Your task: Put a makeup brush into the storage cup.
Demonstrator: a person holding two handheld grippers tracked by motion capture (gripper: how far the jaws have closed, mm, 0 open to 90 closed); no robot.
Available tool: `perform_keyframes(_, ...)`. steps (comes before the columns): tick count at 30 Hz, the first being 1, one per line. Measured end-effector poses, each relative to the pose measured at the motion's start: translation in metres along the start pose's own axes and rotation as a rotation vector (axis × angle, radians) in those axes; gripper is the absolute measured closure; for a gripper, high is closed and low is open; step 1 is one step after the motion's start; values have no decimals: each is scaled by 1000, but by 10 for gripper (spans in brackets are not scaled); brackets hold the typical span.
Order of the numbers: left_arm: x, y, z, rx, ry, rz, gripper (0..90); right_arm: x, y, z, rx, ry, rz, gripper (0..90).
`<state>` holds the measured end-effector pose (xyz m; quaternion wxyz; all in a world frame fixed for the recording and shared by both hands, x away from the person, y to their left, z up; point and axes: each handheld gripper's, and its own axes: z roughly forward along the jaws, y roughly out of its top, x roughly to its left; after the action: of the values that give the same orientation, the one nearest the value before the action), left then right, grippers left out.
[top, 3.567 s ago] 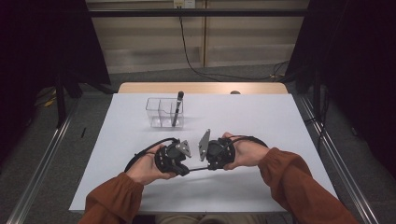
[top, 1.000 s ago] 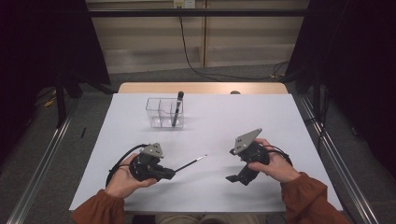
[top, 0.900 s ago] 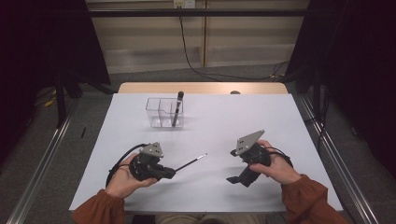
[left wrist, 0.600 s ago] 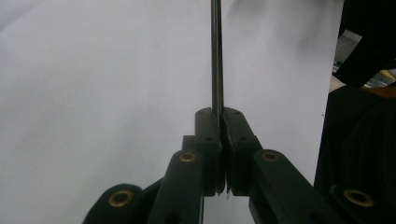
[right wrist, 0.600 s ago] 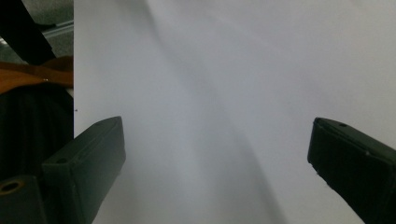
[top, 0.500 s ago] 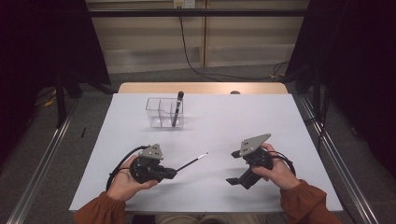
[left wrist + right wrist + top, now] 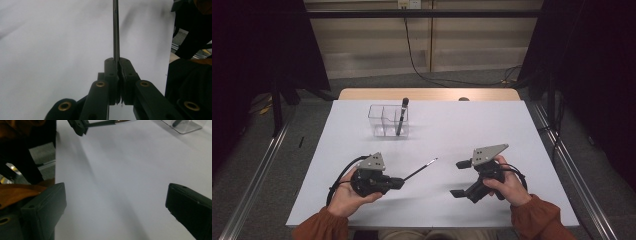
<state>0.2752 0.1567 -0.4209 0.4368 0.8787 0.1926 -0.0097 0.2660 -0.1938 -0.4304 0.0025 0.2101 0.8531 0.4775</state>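
Currently: my left gripper (image 7: 398, 183) pinches a thin pen (image 7: 421, 169) by its tail, tip toward two o'clock, probably bound for the clear organizer (image 7: 388, 120) at twelve; right gripper (image 7: 460, 178) spread, empty.

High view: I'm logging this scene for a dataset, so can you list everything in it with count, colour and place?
Table: one, white top, centre.
Organiser box: one, clear, compartmented, far left of table.
Marker: one, black, standing tilted in the box.
Thin pen: one, dark with pale tip, clamped in the left gripper, pointing toward table centre.
Left gripper: one, black, shut on the thin pen, near left.
Right gripper: one, black, jaws wide open, empty, near right.
Sleeves: two, rust orange, bottom edge.
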Motion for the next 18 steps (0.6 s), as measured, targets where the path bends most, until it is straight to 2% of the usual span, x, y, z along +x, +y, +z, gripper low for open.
perform_keyframes(1,-1,0,0,-15,5,-6,857,1,0,0,-8,4,7,27)
perform_keyframes(10,-3,4,0,-63,8,-7,857,2,2,3,-128,-67,5,17)
perform_keyframes(14,-6,6,2,-83,16,-5,857,6,2,6,-172,-122,-9,19)
perform_keyframes(18,-8,7,3,-102,30,4,857,8,2,9,-207,-112,-19,21)
